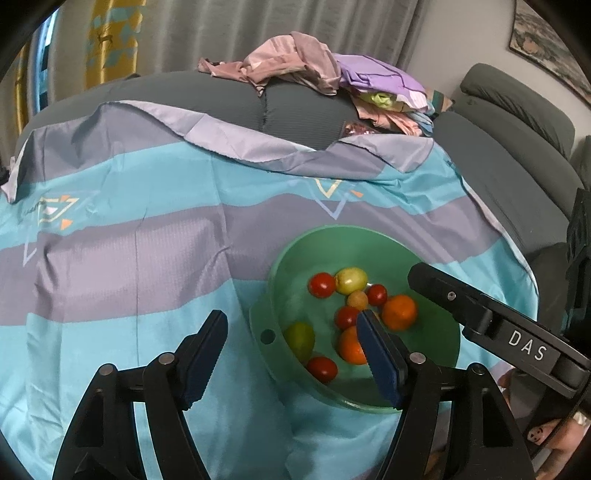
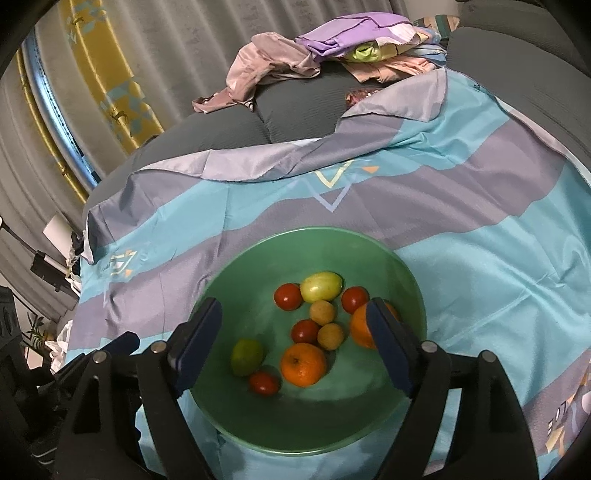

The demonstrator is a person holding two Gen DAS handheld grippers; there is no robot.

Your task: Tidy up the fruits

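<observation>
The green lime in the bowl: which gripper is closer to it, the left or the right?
Probably the right, though it is close. The right gripper hangs open over the green bowl, the lime between its fingers. The left gripper is open over the bowl's left rim, beside the lime.

Soft, even indoor light, fairly dim, with no hard shadows or glare. Both fisheye views bend strongly toward dark, vignetted corners. The fruits (image 2: 303, 364) look slightly soft; the far curtain (image 1: 229, 33) is blurrier.

Both wrist views look steeply down, close above the green bowl (image 1: 369, 243) (image 2: 314, 243); left sits off its left side, right over its near rim.
</observation>
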